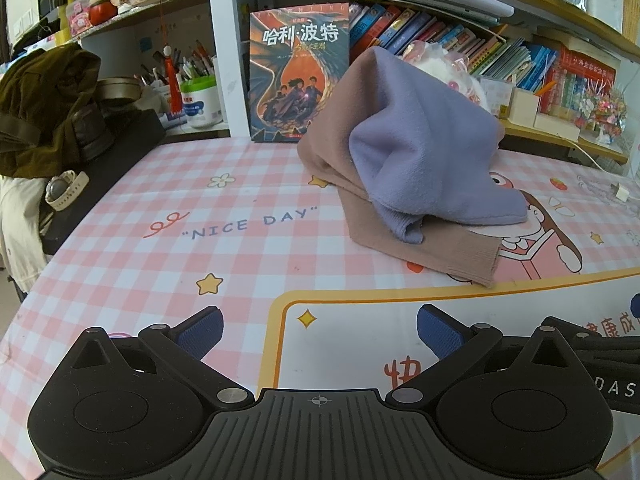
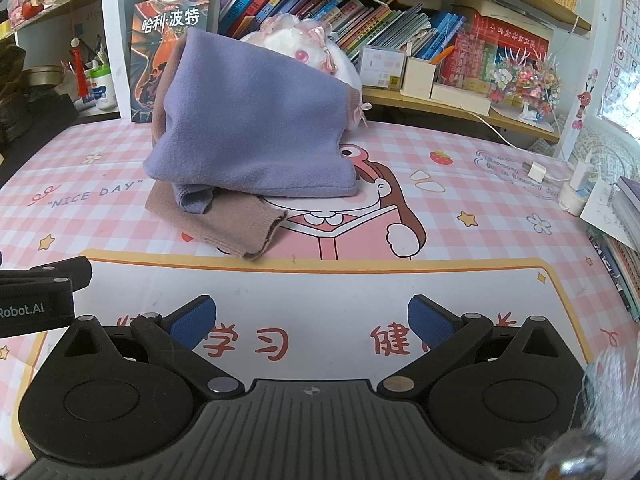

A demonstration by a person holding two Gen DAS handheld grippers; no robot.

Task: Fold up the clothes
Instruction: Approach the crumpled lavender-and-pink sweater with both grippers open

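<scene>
1. L gripper [image 1: 320, 330]: jaws wide apart, nothing between them; blue pads [image 1: 202, 332] face inward. It hovers low over the mat [image 1: 360, 320], near its white panel w/ orange border.
2. R gripper [image 2: 312, 320]: jaws also wide, holding nothing, over the same white panel above the red characters.
3. The two grippers sit side by side; part of the L one shows at the left edge of the R view, part of the R one at the right edge of the L view.
4. Garment [image 1: 416, 152]: a purple and brown knit piece, heaped up, not flat. It is on the mat towards the back of the desk, well ahead of both grippers and touching neither.
5. Its upper part is draped over a white plush toy [image 2: 304, 46], which peeks out behind the top; purple layer on top, brown under and along the left side.
6. A brown ribbed cuff [image 2: 256, 232] lies flat on the mat at the front, pointing at the white panel; a purple cuff [image 2: 194, 202] rests on top of it.
7. Mat: pink-white check w/ "NICE DAY" text, stars and a cartoon figure reading a book; the garment covers part of the figure.
8. Behind: a book [image 1: 298, 76] stands upright against the shelf, just left of the heap. Rows of books [image 2: 360, 12] fill the shelf to the right.
9. Far left in the L view: a dark olive cloth pile [image 1: 44, 108] and a watch [image 1: 64, 190] by the desk edge.
10. Right side in the R view: a white charger w/ cable [image 2: 538, 170] on the mat.
</scene>
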